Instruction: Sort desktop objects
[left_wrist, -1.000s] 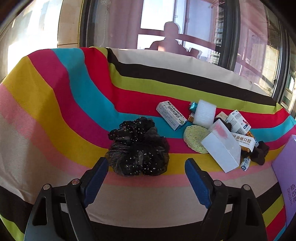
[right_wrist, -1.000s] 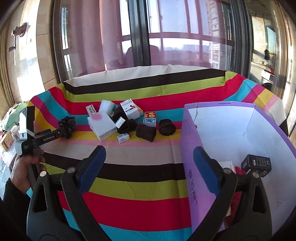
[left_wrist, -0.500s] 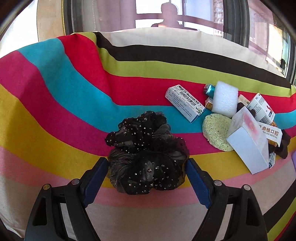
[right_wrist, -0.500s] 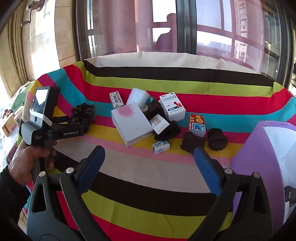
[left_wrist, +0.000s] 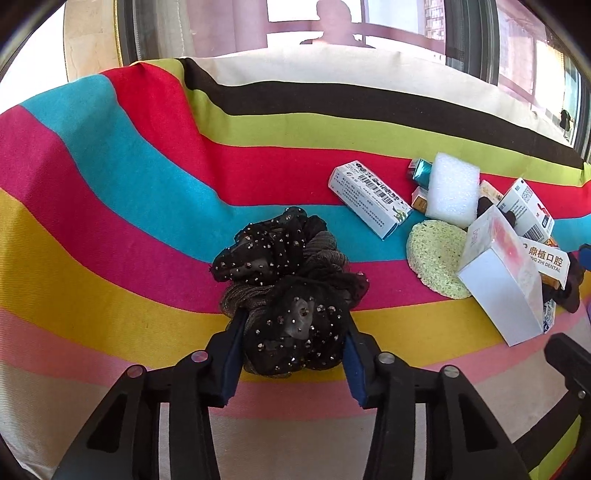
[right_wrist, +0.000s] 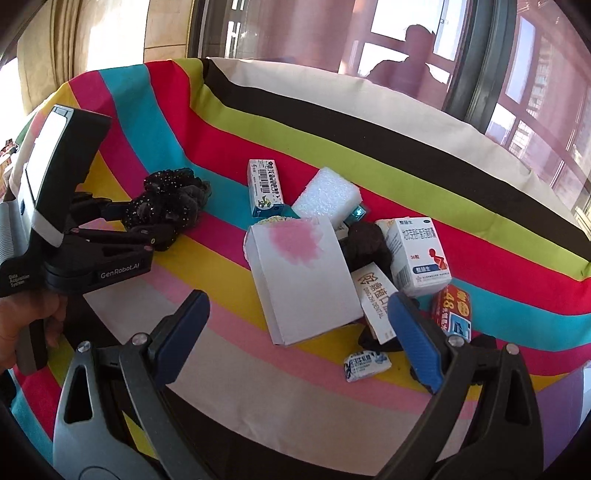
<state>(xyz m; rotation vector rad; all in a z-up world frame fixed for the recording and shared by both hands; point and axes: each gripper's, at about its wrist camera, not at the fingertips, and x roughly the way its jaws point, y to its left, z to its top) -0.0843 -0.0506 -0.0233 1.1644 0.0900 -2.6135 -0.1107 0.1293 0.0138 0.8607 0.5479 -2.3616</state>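
Fingers of the left gripper (left_wrist: 293, 354) pinch the near part of a black sequined scrunchie (left_wrist: 286, 288), which lies on the striped cloth (left_wrist: 110, 192) covering the table, left of the clutter. The right gripper (right_wrist: 295, 341) hovers with fingers spread wide above a white box with a pink blotch (right_wrist: 303, 280), beside a foam block (right_wrist: 327, 195) and medicine boxes (right_wrist: 419, 254).

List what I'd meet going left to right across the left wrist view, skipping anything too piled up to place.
black scrunchie in the left gripper → long barcode box → green sponge → white box with pink stain
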